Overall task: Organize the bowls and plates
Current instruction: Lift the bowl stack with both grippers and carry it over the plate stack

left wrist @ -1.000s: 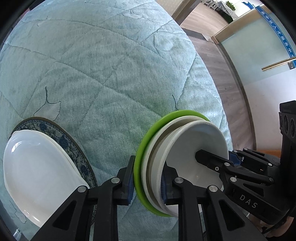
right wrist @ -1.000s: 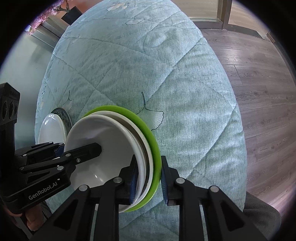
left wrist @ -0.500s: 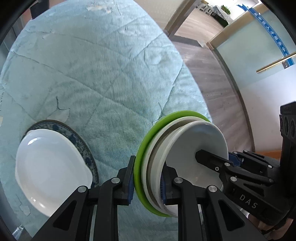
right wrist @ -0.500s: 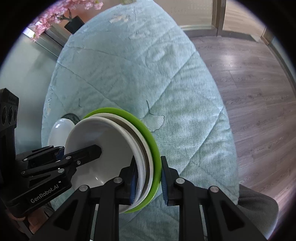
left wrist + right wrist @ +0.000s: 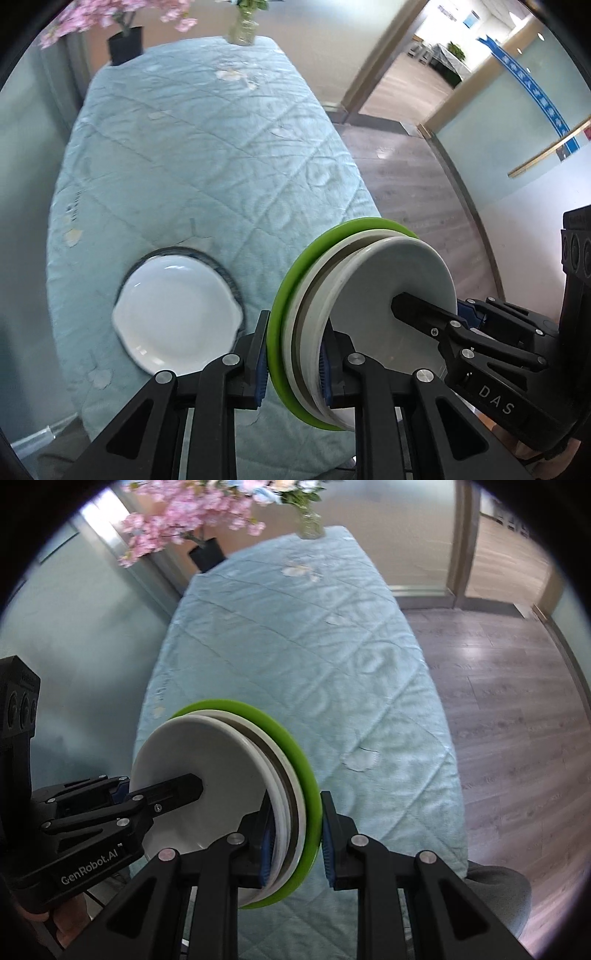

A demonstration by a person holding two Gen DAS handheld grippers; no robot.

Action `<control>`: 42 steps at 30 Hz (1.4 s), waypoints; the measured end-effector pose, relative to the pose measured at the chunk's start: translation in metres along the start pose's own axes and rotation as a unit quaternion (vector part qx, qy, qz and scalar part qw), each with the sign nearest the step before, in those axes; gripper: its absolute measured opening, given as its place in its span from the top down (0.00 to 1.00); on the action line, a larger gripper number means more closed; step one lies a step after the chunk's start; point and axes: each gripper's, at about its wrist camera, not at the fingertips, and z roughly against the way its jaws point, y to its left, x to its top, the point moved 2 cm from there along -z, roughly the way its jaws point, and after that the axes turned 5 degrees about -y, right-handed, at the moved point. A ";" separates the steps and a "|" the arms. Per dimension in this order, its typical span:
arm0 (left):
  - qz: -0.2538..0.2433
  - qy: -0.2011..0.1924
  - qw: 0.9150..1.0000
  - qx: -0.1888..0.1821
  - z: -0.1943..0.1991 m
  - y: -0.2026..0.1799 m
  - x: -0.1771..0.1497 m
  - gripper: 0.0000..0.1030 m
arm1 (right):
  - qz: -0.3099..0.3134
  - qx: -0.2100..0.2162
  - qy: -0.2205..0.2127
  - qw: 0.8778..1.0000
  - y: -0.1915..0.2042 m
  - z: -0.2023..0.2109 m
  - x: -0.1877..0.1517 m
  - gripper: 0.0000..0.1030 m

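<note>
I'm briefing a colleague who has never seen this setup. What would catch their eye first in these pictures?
First, the stack of dishes with its bright green plate, held off the table, pinched at opposite edges by the left claw and the right claw. Next, the white dish resting on a dark-rimmed plate on the pale blue quilted tablecloth. At the table's far end stand pink blossoms.

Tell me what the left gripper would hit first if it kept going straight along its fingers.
The left gripper, shut on the stack of plates, points steeply down at the teal quilted tablecloth. It would probably meet bare cloth first, just right of the white dish; depth is hard to judge.
</note>
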 end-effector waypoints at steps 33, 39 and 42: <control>0.138 0.050 0.989 0.000 -0.065 0.190 -0.028 0.82 | 0.041 -0.001 0.110 0.993 0.113 -0.145 0.001 0.80; 0.152 0.060 0.987 0.002 -0.090 0.203 -0.026 0.82 | 0.038 -0.005 0.126 0.991 0.113 -0.171 0.004 0.79; 0.156 0.066 0.986 0.002 -0.098 0.207 -0.026 0.82 | 0.037 -0.005 0.133 0.990 0.111 -0.181 0.005 0.79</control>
